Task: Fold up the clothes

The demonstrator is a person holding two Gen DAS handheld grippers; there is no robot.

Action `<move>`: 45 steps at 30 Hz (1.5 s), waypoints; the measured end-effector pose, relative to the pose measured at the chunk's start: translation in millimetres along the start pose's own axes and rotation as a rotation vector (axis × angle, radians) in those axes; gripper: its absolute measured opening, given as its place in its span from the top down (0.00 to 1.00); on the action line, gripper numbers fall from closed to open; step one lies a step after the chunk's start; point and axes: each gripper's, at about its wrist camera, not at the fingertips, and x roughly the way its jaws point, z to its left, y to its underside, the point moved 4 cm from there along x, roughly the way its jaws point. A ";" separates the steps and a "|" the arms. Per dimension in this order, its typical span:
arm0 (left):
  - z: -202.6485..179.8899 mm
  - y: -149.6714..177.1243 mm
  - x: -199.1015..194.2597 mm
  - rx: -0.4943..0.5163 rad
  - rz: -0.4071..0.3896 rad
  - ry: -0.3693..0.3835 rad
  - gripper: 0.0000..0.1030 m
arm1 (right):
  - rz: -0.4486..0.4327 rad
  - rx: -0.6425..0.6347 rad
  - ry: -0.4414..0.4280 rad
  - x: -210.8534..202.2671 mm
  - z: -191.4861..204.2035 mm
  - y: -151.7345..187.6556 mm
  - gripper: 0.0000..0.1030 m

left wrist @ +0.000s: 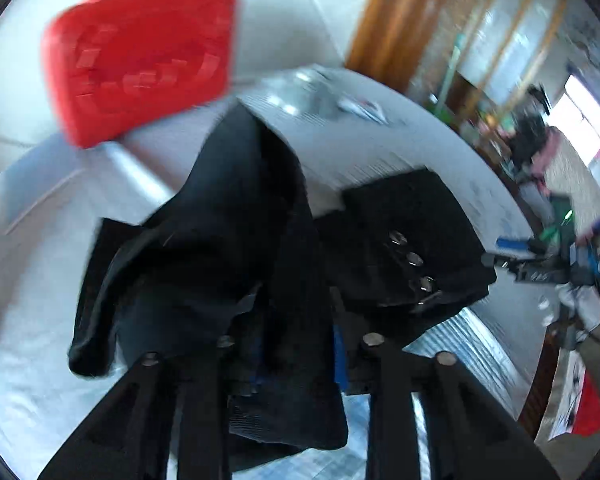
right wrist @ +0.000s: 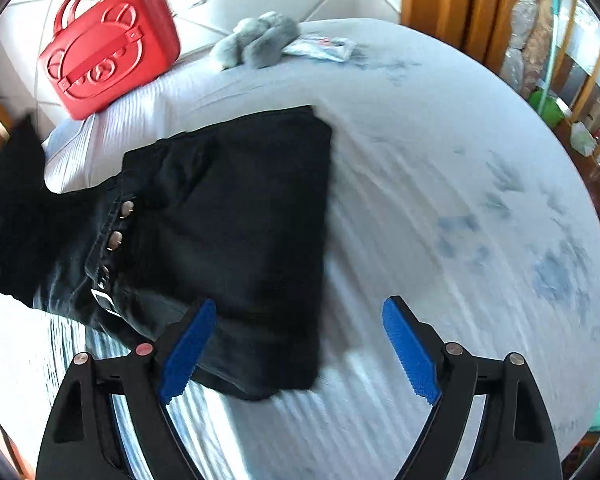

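On the striped bedsheet (right wrist: 420, 160), below the red bag (right wrist: 107, 48), the left gripper (left wrist: 283, 360) pinches the black trousers (right wrist: 239, 220) leg and should lay it flat over the buttons (right wrist: 117, 236), while the right gripper (right wrist: 300, 344) hovers with jaws spread, empty.

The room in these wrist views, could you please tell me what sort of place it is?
Most likely a bedroom in a home: the black trousers lie on a bed with a pale striped sheet, a red handbag leans against the tiled wall, and cluttered shelves stand beyond.

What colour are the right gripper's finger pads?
Blue pads, black frame; clearest in the right wrist view.
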 end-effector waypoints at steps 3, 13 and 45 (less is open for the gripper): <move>-19.0 2.3 17.9 0.004 0.039 -0.001 0.19 | -0.002 0.004 0.014 -5.6 -16.9 5.9 0.18; 68.4 24.2 -32.6 -0.194 0.006 -0.143 0.19 | -0.016 0.115 -0.062 -0.7 -50.7 1.3 0.18; 130.4 80.4 -20.2 -0.299 0.022 -0.265 0.19 | 0.068 -0.198 -0.427 36.1 180.0 -9.7 0.52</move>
